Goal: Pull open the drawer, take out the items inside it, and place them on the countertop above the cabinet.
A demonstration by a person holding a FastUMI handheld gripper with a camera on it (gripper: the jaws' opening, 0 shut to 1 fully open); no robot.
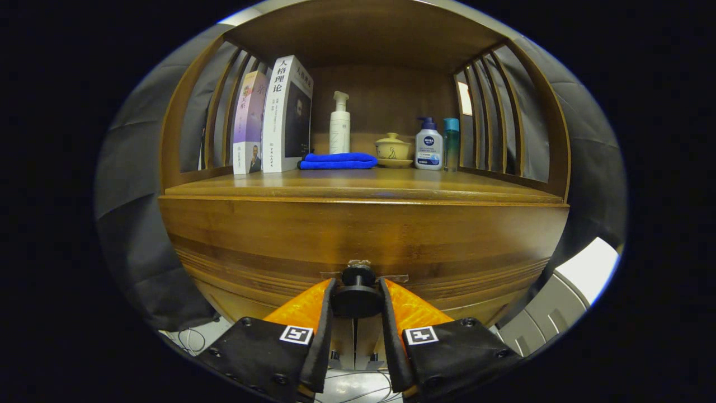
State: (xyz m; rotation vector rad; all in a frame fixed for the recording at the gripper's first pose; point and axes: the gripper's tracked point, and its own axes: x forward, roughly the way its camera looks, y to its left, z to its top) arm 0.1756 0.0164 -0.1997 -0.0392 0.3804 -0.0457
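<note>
While clamped on the black knob [357, 302] of the drawer [363, 235], held by friction alone: gripper [358, 285] closed, one finger seemingly pressed against each side of the round knob. Found that drawer shut beneath the countertop [363, 187], with the items hidden inside.

Judged the hazards from left to right. Could have jolted the two upright books [274, 117] with a sudden yank and tipped them forward. Could have buried or dragged the folded blue cloth [338, 161] just beside them when setting things down. Could have knocked over the tall white pump bottle [339, 126] behind the cloth. Could have rattled the lidded ceramic cup [393, 148] on its saucer. Could have toppled the squat pump bottle [429, 146] and the teal bottle [451, 143] touching or nearly touching it.

Reckoned slippage likeliest: smooth knob, narrow hold, any pull off the drawer's line. Left bare only the front strip of countertop for placing.
</note>
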